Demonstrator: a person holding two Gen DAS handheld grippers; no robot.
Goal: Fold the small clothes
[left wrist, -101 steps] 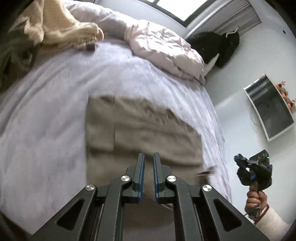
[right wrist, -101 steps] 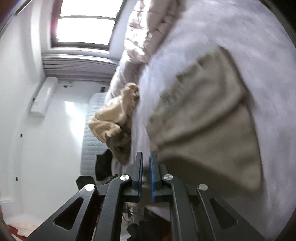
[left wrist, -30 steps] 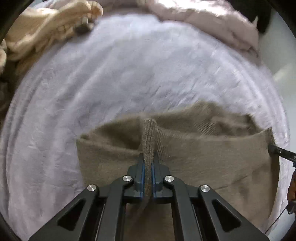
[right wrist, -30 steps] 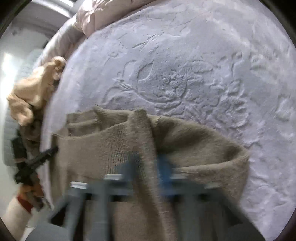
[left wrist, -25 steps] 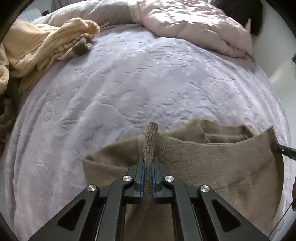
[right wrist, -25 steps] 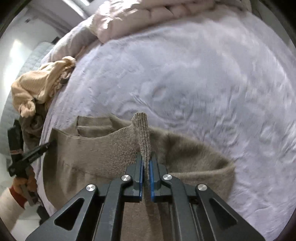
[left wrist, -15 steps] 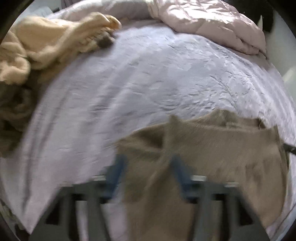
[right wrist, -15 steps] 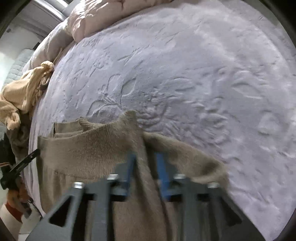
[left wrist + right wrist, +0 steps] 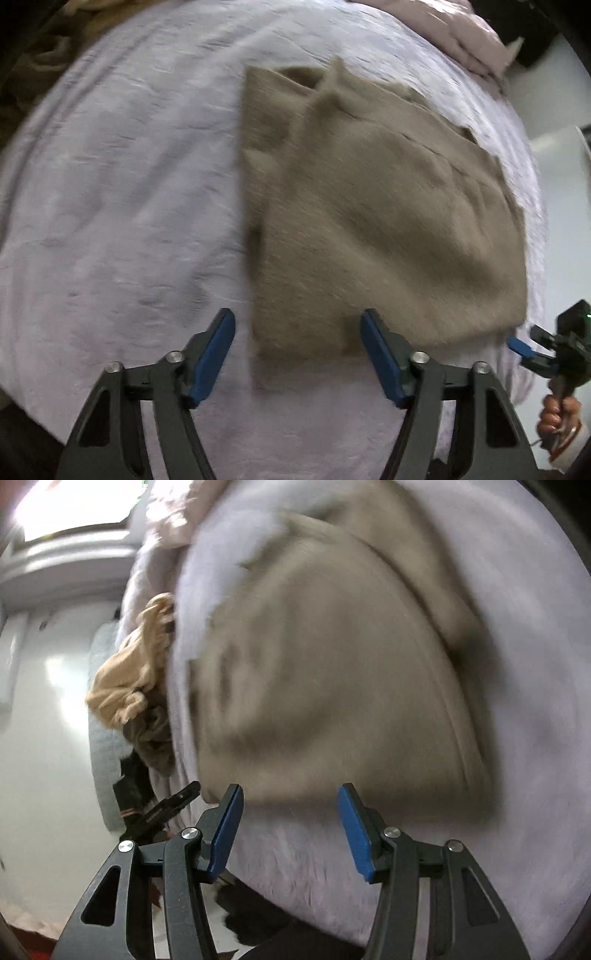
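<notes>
garment: tan knit point(image 9: 384, 206) lies folded flat on lavender bed cover point(image 9: 110, 206) | change: I've let go its pinched edge | left hand-held gripper point(image 9: 297, 350) released, jaws narrowing, nothing between | right hand-held gripper point(image 9: 290, 827) released, jaws widening, empty | read: this fold done, next fold pending

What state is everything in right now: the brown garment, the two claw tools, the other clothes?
Brown garment: folded over, lying flat on the bed, released.
Left gripper: open, empty, jaws just narrowed a little.
Right gripper: open, empty, jaws just widened.
Tan clothes: crumpled heap at the bed's edge.
Pink duvet: bunched up.
</notes>
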